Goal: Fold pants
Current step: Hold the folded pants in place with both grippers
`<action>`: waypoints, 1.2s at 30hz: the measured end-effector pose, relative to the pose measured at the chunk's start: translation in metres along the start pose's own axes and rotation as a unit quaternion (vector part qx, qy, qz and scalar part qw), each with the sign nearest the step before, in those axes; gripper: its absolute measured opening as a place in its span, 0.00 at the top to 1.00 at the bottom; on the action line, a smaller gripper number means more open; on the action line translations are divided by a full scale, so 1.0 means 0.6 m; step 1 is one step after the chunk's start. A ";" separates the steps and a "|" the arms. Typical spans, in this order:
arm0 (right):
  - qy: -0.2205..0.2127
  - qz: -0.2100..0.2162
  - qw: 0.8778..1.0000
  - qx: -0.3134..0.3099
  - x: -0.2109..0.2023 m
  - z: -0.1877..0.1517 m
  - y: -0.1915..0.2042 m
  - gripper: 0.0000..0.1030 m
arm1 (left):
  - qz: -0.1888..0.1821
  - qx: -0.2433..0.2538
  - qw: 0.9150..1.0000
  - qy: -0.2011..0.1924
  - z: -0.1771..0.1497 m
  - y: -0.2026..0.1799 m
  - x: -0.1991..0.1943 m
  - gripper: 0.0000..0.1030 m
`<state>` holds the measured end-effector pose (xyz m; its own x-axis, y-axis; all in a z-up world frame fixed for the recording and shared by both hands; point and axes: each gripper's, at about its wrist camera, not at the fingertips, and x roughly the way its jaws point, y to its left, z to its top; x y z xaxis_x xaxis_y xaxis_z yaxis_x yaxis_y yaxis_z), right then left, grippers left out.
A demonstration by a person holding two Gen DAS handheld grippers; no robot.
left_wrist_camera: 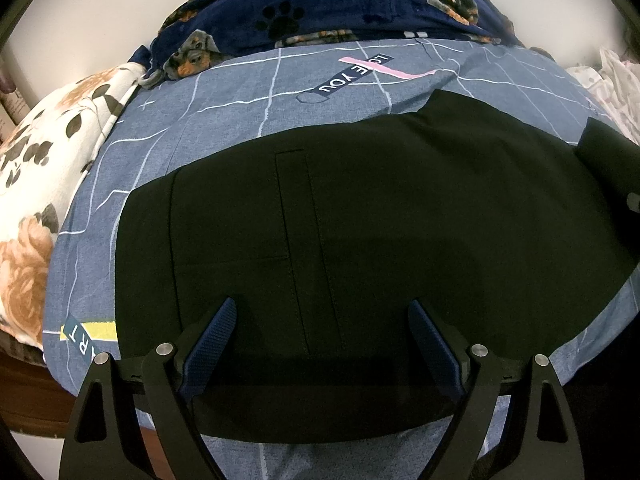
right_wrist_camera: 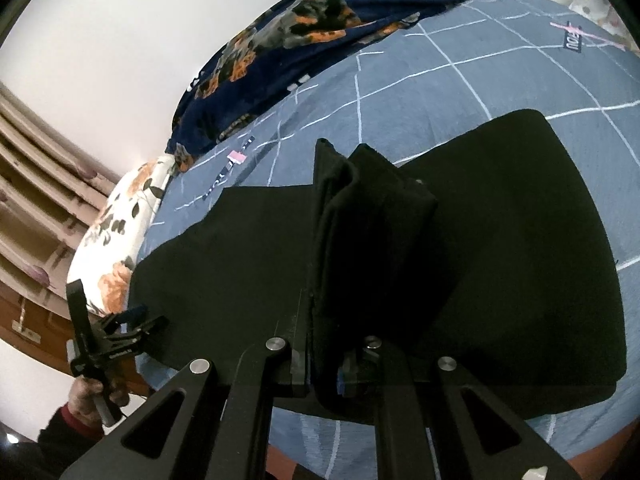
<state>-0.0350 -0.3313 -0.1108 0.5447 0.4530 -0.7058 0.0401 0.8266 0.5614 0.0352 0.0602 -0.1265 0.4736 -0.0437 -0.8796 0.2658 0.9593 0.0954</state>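
Note:
Black pants [left_wrist_camera: 400,208] lie spread flat on a blue-grey checked bed sheet [left_wrist_camera: 224,112]. My left gripper [left_wrist_camera: 323,303] hovers over their near edge, open, its blue pads [left_wrist_camera: 212,348] wide apart with nothing between them. In the right wrist view my right gripper [right_wrist_camera: 325,320] is shut on a bunched fold of the pants [right_wrist_camera: 372,216], which stands up from the jaws and hides the fingertips. The rest of the pants [right_wrist_camera: 520,240] lies flat beneath. A hand [right_wrist_camera: 90,398] holds the left gripper [right_wrist_camera: 116,340] at the pants' left end.
A floral pillow [left_wrist_camera: 44,184] lies at the left of the bed. A navy dog-print blanket [left_wrist_camera: 320,4] is heaped along the far side by the white wall. The bed's wooden edge [left_wrist_camera: 28,396] runs below left. Curtains [right_wrist_camera: 36,184] hang at the left.

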 end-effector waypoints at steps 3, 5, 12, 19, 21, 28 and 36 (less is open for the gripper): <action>0.001 -0.007 1.000 -0.008 0.001 0.000 0.003 0.90 | 0.000 0.000 1.000 0.000 0.000 0.000 0.000 0.15; 0.001 -0.012 1.000 -0.014 0.001 0.000 0.006 0.90 | 0.000 0.000 1.000 0.000 0.001 0.000 0.000 0.15; 0.000 -0.019 1.000 -0.023 0.002 -0.001 0.012 0.90 | 0.000 0.001 1.000 0.000 0.000 0.000 0.000 0.14; 0.000 -0.019 1.000 -0.023 0.002 -0.002 0.013 0.90 | 0.000 0.001 1.000 0.001 0.000 -0.001 0.000 0.14; 0.000 -0.019 1.000 -0.024 0.003 -0.002 0.014 0.90 | 0.000 0.000 1.000 0.001 -0.002 -0.001 0.000 0.14; 0.001 -0.019 0.999 -0.030 0.002 -0.003 0.025 0.90 | 0.000 0.001 1.000 0.001 0.001 -0.002 0.000 0.14; 0.002 -0.013 0.999 -0.032 0.004 -0.006 0.031 0.90 | 0.000 0.001 1.000 0.001 -0.001 -0.002 0.000 0.14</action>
<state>-0.0359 -0.3141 -0.1035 0.5413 0.4318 -0.7215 0.0008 0.8578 0.5140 0.0347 0.0592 -0.1270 0.4712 -0.0433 -0.8810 0.2669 0.9590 0.0957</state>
